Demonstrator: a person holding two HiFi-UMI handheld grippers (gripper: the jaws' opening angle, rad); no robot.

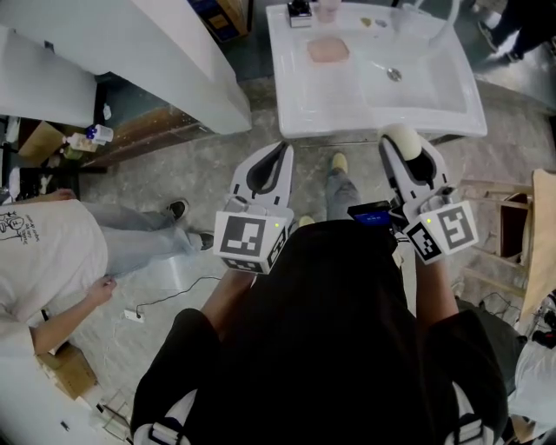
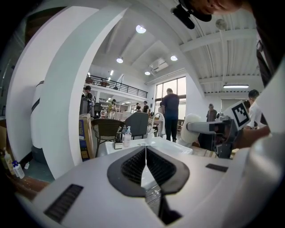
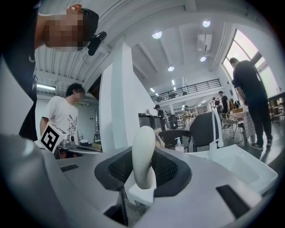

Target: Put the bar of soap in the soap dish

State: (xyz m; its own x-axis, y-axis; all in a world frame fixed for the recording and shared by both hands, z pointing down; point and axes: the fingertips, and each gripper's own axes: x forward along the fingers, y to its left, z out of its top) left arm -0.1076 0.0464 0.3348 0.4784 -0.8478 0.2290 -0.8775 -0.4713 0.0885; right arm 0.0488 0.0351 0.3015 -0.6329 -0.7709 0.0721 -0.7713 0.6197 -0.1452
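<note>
A cream bar of soap stands on edge between the pads of my right gripper, which is shut on it just short of the front rim of the white sink. In the right gripper view the soap rises upright out of that gripper. A pink soap dish lies on the sink's left deck, well beyond both grippers. My left gripper is level with the right one, left of it, shut with nothing in it; its pads meet in the left gripper view.
A faucet and a small bottle stand at the sink's back. A large white fixture fills the upper left. A person in a white T-shirt crouches at left. A wooden chair is at right.
</note>
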